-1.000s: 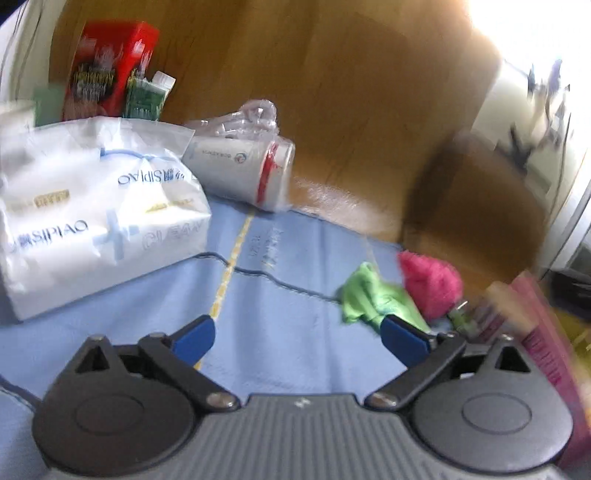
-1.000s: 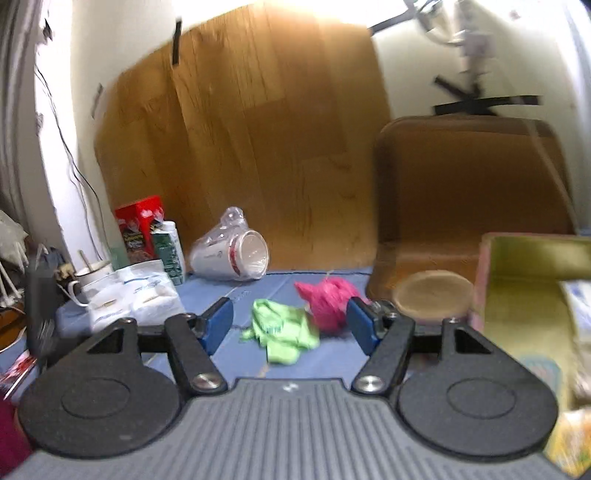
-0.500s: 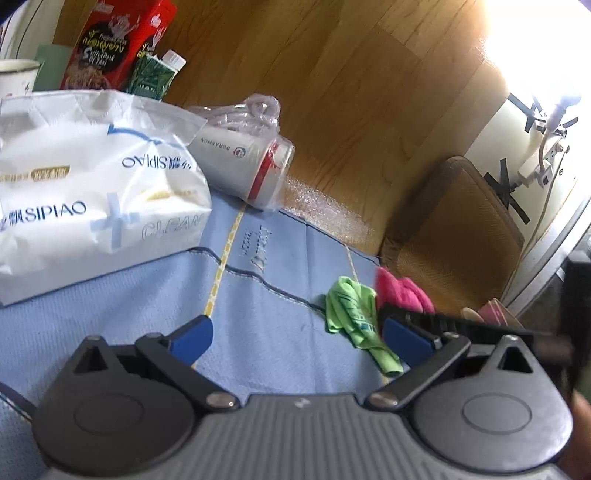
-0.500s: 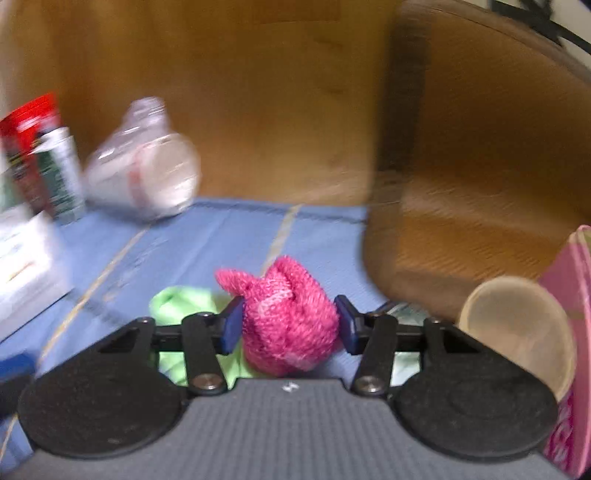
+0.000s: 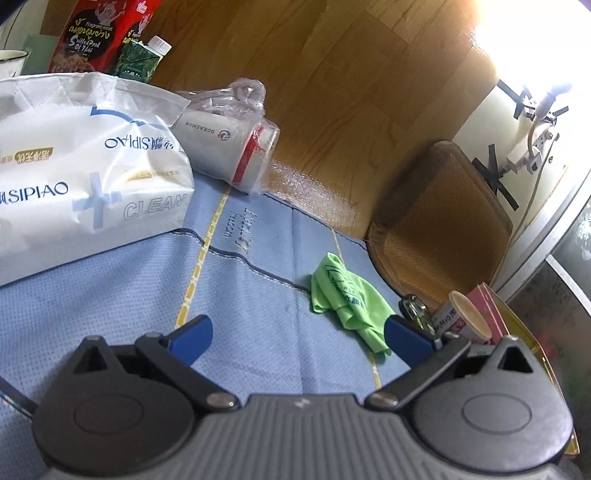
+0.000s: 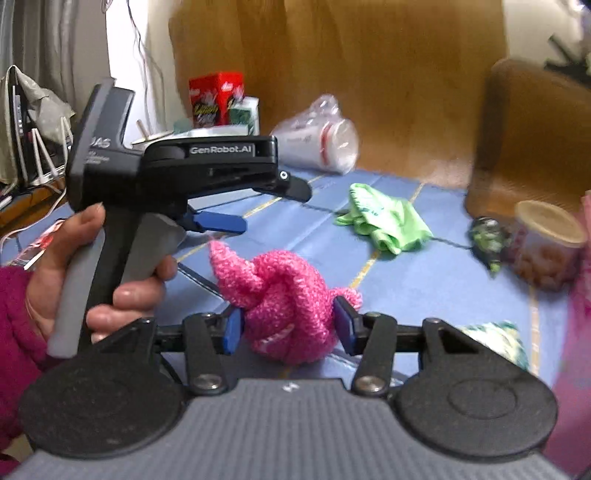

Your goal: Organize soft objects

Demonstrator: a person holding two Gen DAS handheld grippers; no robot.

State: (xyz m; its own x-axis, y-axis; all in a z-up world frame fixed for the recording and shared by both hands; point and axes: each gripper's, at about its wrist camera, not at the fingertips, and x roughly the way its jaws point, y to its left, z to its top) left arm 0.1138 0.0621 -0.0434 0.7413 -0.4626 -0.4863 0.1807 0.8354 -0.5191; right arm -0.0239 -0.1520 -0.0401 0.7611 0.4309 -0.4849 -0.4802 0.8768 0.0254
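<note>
The blue cloth (image 5: 110, 295) covers most of the table under both your tools, and its near edge is lost behind the gripper bodies. On the far left the white tissue pack (image 5: 85, 166) runs off the frame, so you see only part of it. Behind it the red box (image 5: 92, 33) is cut by the top edge. A bagged paper cup (image 5: 229, 147) lies on its side just right of the pack.

Your left gripper (image 5: 299, 338) hangs over the cloth with its blue fingers spread wide and nothing between them. The green cloth (image 5: 347, 295) lies crumpled on the mat near the right finger, whose tip covers its near end.

Your right gripper (image 6: 290, 326) pinches the pink knitted piece (image 6: 284, 295) between its pads; the lower part of the piece is hidden behind the gripper body. In this view the green cloth (image 6: 384, 218) sits farther off, well apart from the pink one. Your left hand (image 6: 74, 273) grips the handle of the other tool at the left. At the right a small tub (image 6: 546, 240) and a dark green thing (image 6: 487, 236) beside it are blurred; you cannot tell what the latter is.
</note>
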